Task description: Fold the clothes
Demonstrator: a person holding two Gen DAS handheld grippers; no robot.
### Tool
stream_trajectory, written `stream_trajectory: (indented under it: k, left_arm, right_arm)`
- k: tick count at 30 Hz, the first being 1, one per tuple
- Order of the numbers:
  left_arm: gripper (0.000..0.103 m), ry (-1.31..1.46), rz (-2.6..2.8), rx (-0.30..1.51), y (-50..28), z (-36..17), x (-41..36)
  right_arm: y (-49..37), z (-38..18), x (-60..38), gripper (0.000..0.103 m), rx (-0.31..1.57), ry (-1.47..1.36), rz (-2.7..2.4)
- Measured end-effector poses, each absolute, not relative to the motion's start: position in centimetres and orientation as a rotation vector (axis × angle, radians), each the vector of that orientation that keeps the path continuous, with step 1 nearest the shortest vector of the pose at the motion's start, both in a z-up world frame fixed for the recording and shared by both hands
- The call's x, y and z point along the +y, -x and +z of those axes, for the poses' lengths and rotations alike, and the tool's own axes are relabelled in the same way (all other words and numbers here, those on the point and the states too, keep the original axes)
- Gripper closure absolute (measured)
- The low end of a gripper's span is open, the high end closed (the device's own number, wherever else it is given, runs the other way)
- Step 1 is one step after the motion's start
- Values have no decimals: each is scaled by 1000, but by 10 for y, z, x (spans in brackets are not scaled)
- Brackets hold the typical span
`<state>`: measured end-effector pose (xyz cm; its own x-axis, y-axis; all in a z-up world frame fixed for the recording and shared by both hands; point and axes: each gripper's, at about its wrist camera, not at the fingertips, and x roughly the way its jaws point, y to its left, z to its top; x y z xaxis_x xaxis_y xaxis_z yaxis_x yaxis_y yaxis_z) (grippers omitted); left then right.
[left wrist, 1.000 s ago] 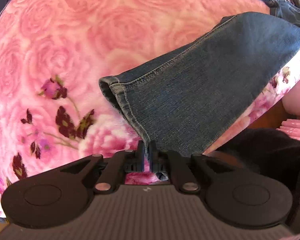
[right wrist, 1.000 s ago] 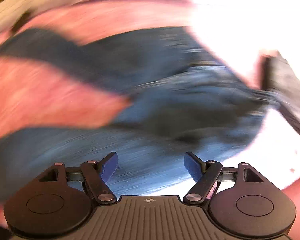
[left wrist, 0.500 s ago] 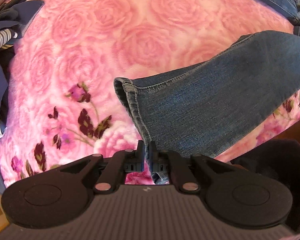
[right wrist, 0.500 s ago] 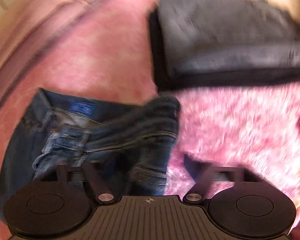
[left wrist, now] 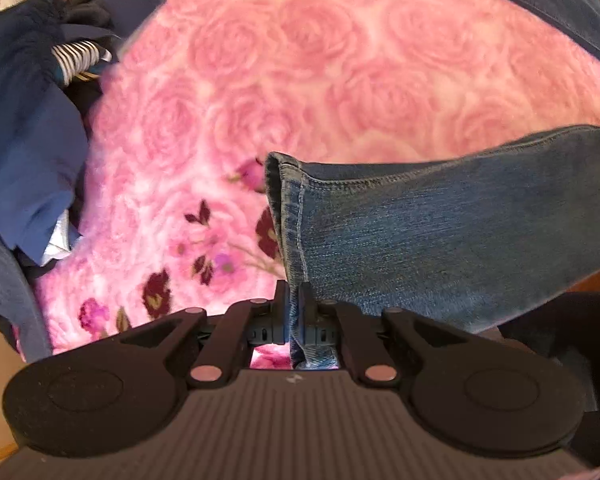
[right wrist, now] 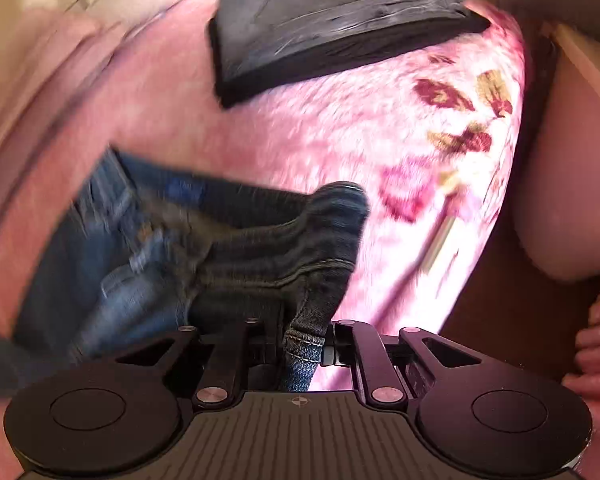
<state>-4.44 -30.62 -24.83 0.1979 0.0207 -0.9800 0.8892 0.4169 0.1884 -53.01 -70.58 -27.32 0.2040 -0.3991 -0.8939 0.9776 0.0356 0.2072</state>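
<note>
Blue denim jeans point(left wrist: 440, 232) hang pinched between your left gripper point(left wrist: 294, 304) fingers at the hem and your right gripper point(right wrist: 304, 344) fingers at the waist, so you can lift both ends off the pink rose blanket point(left wrist: 300, 80) to fold.

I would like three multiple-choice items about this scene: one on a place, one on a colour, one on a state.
1. Where does the folded dark grey garment lie?
A. On the pink rose-patterned blanket
B. Inside a drawer
C. On a wooden chair

2. What colour is the denim jeans leg with the stitched hem?
A. White
B. Blue
C. Red

3. How is the left gripper?
A. Wide open, holding nothing
B. Shut on a striped sock
C. Shut on the jeans hem

Answers: 1 A, the right wrist view shows it flat on the blanket beyond the jeans waistband. 2 B, the faded blue denim fills the left wrist view. 3 C, its fingers pinch the hem between them.
</note>
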Motion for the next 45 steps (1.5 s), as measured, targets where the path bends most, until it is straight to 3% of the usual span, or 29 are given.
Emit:
stream_trajectory:
  k: [1, 5, 6, 13, 16, 20, 23, 30, 34, 41, 43, 44, 45]
  left_arm:
    - [100, -964, -774, 1224, 43, -250, -304]
    - [103, -930, -784, 1189, 34, -237, -290]
    - [103, -942, -746, 1156, 28, -233, -284]
    - [103, -842, -655, 1155, -10, -218, -242]
    - [103, -837, -734, 1144, -1, -233, -261]
    - [94, -868, -854, 1077, 13, -251, -308]
    - [74, -960, -941, 940, 22, -261, -354]
    - [62, -1342, -1172, 412, 13, -317, -484]
    - [62, -1520, -1248, 132, -16, -359, -549]
    - [63, -1674, -1396, -109, -61, -411, -599]
    - [74, -1674, -1420, -151, -67, -414, -600]
    - [99, -1671, -1413, -135, -71, -413, -602]
    - [100, -1661, -1399, -120, -72, -408, -601]
  right_arm:
    - [524, -271, -699, 89, 774, -970, -1248]
    - [499, -260, -671, 48, 863, -843, -1329]
    - [493, -257, -664, 47, 882, -809, -1348]
    - [410, -228, -617, 46, 913, -602, -1151]
    - [359, -229, -603, 46, 932, -536, -966]
    - [291, -230, -584, 46, 948, -446, -721]
    - [261, -238, -574, 46, 965, -375, -635]
    - [213, -260, -553, 46, 1008, -207, -519]
    - [185, -273, -541, 46, 1029, -111, -452]
    - [136, -296, -521, 46, 1060, 56, -332]
    - [133, -299, -519, 46, 1069, 68, -339]
    - [135, -300, -520, 46, 1074, 62, -357]
    - [137, -301, -519, 46, 1084, 57, -370]
